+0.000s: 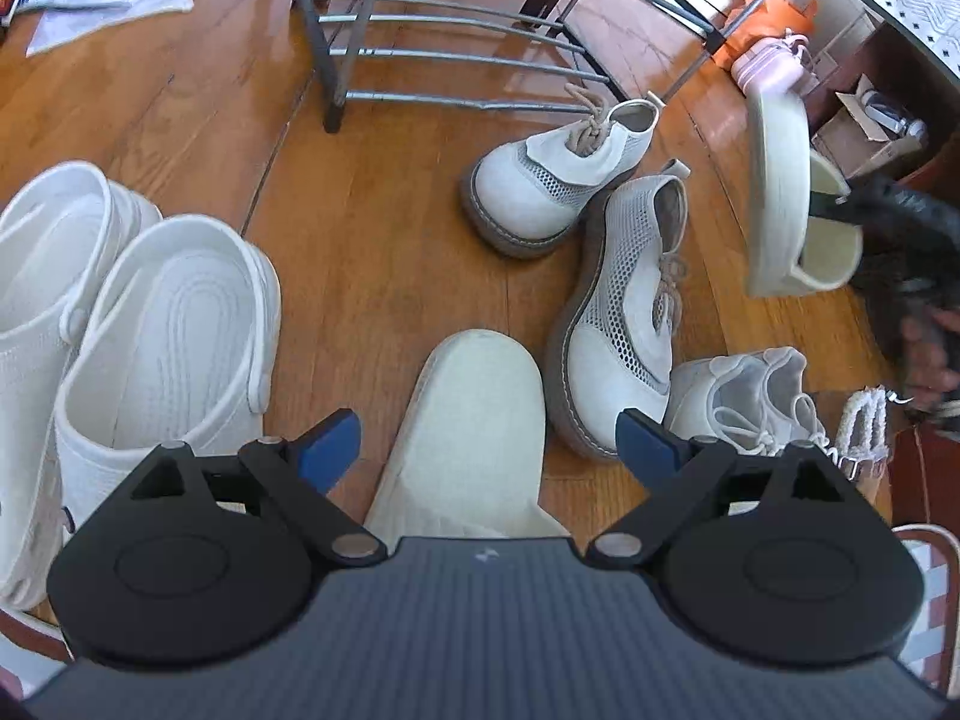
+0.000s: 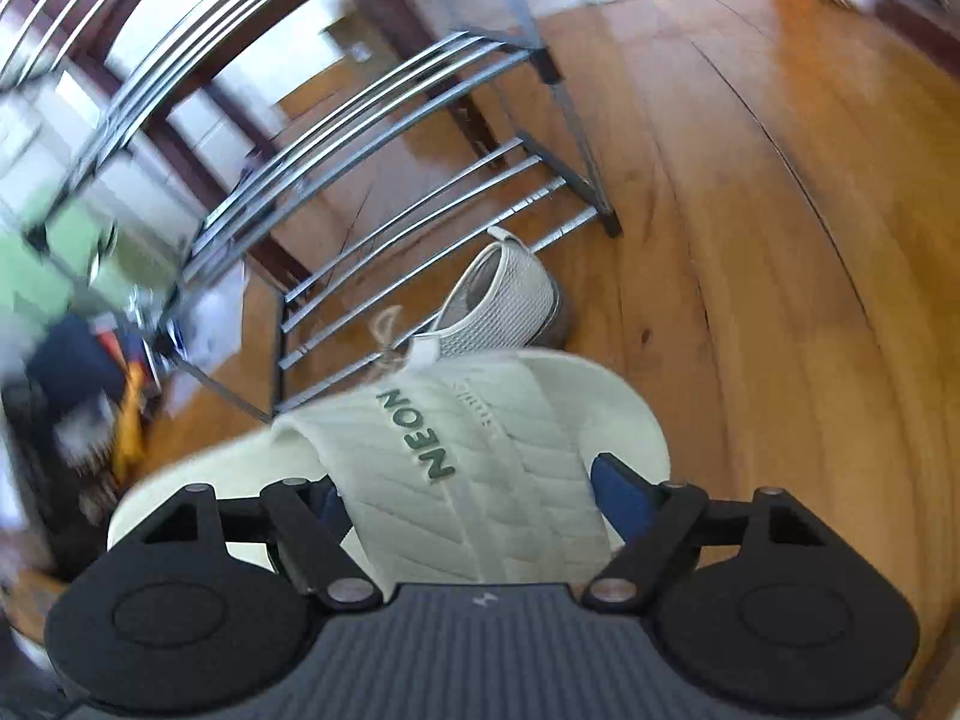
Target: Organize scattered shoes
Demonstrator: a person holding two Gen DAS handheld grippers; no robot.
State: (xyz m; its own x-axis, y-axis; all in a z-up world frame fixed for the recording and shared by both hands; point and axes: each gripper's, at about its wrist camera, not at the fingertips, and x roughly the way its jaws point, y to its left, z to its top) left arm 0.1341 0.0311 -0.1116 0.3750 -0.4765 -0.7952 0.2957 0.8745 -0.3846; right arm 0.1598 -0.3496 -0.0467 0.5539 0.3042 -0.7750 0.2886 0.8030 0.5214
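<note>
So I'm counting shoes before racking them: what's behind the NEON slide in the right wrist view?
Behind the NEON slide a white mesh lace-up shoe sits against the metal shoe rack. Only its heel shows; the slide covers its front.

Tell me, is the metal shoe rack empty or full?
Empty. The shoe rack shows only bare silver bars on its lower shelves; the lace-up shoes sit on the floor beside it.

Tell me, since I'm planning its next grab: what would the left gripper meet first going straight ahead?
Most likely the cream slipper lying between the left gripper's open fingers; beyond it is bare wood floor. Depth is hard to judge.
</note>
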